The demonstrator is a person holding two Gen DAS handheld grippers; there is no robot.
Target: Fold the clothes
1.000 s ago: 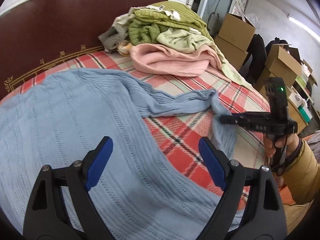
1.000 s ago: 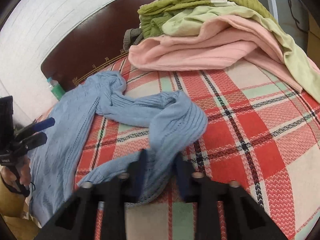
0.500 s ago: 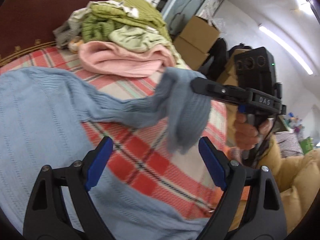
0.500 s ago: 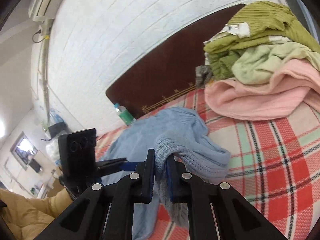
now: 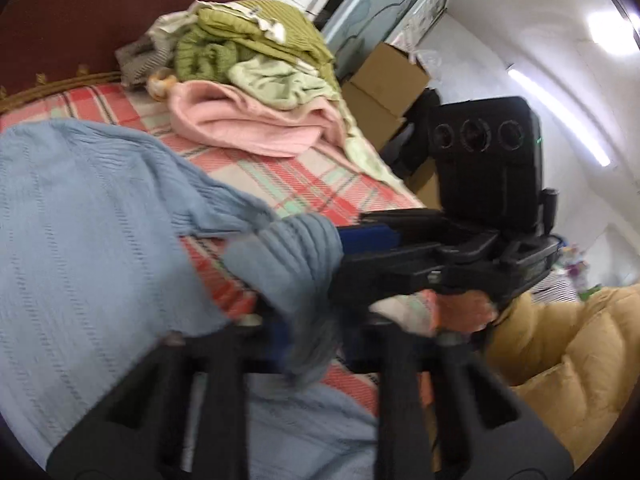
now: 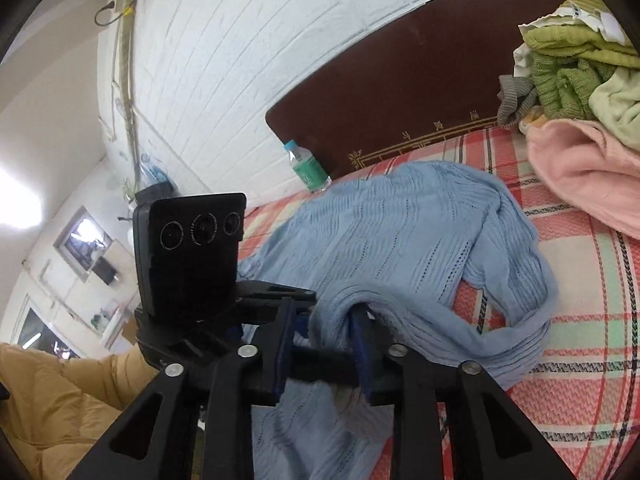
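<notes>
A light blue knit sweater (image 5: 80, 216) lies spread on the plaid bedcover (image 5: 296, 184); it also shows in the right wrist view (image 6: 400, 240). Its sleeve cuff (image 5: 296, 264) is lifted above the bed. My right gripper (image 6: 324, 340) holds the cuff (image 6: 336, 312) between its blue pads, which stand a little apart. My left gripper (image 5: 312, 340) has closed around the same cuff from the other side, and is blurred. The two grippers meet at the cuff, each seen in the other's view.
A pile of pink and green clothes (image 5: 256, 92) sits at the bed's far side by the dark headboard (image 6: 400, 92). A water bottle (image 6: 308, 168) stands by the headboard. Cardboard boxes (image 5: 384, 92) stand beyond the bed. A yellow jacket sleeve (image 5: 560, 360) is at the right.
My right gripper lifted the sleeve cuff off the bed and carried it left toward my left gripper. My left gripper, open before, has closed onto the cuff.
</notes>
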